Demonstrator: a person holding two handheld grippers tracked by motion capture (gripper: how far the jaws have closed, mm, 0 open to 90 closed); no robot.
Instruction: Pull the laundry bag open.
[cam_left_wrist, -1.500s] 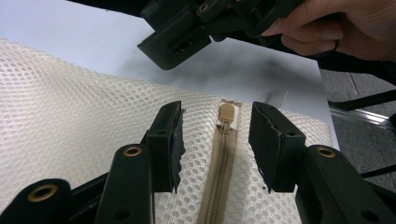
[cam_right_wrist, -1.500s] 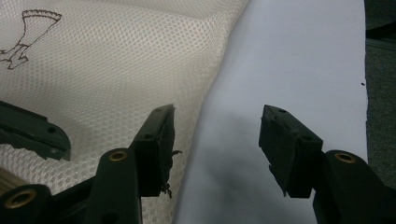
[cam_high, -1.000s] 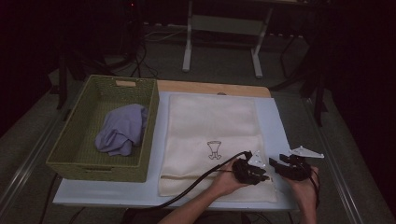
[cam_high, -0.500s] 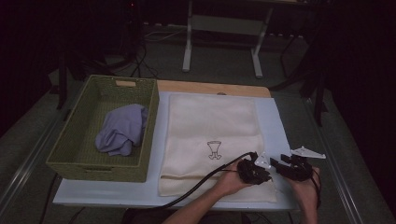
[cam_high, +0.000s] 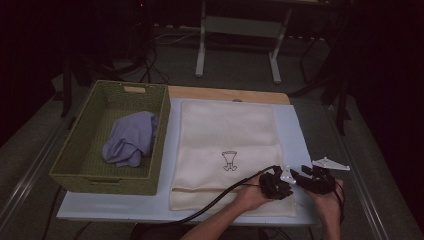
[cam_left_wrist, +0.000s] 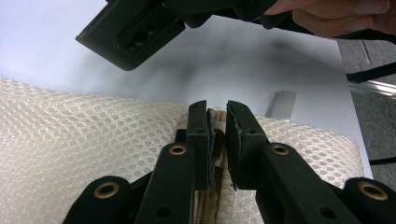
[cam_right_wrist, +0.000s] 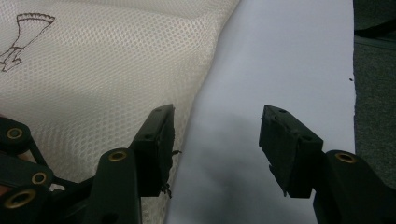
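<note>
A cream mesh bag (cam_high: 227, 145) with a small black printed emblem (cam_high: 229, 160) lies flat on a pale mat (cam_high: 290, 140). At the bag's near right corner my left gripper (cam_high: 276, 185) is shut on the zipper pull (cam_left_wrist: 217, 125), with the zipper line running down between its jaws. Just to its right, my right gripper (cam_high: 309, 179) stands open. In the right gripper view its (cam_right_wrist: 219, 114) left jaw hangs over the bag's right edge (cam_right_wrist: 196, 93) and its other jaw over bare mat (cam_right_wrist: 289, 56). Nothing is between them.
A green woven basket (cam_high: 80, 150) stands to the left of the bag, with a crumpled lavender cloth (cam_high: 131, 137) inside. A wooden board edge (cam_high: 225, 94) shows behind the mat. Metal stand legs (cam_high: 237, 30) and cables lie beyond the table.
My left gripper has shifted slightly right along the bag's near edge, closer to the right gripper. The right gripper has barely moved.
</note>
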